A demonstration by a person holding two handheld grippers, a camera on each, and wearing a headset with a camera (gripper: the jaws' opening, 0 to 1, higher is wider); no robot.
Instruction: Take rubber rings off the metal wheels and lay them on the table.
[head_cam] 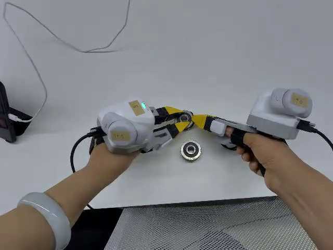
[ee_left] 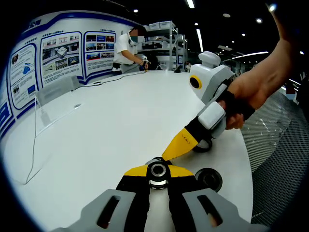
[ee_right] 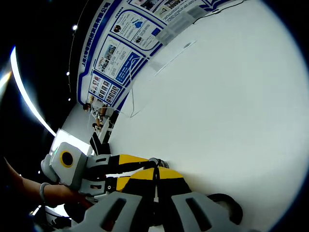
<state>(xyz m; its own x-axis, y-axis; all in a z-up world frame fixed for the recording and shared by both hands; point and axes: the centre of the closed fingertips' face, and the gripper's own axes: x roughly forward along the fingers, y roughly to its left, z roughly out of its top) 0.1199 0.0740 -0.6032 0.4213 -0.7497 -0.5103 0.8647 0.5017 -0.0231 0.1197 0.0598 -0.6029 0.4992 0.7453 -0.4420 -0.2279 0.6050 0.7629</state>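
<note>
My left gripper (head_cam: 178,119) is shut on a small metal wheel (ee_left: 158,169), held just above the white table (head_cam: 208,57). My right gripper (head_cam: 194,121) comes in from the right, and its yellow tips are shut on the thin black rubber ring (ee_right: 155,170) at that wheel's rim. A second metal wheel (head_cam: 191,150) with its black ring on lies flat on the table just in front of the jaws. One loose black ring (ee_left: 203,146) lies on the table under the right gripper, partly hidden by it.
A grey cable (head_cam: 78,49) loops across the back of the table. At the left edge stands a black device (head_cam: 5,117). The table's front edge runs close to my hands, with a mesh surface (head_cam: 208,229) below it. A person (ee_left: 126,48) stands at the far end.
</note>
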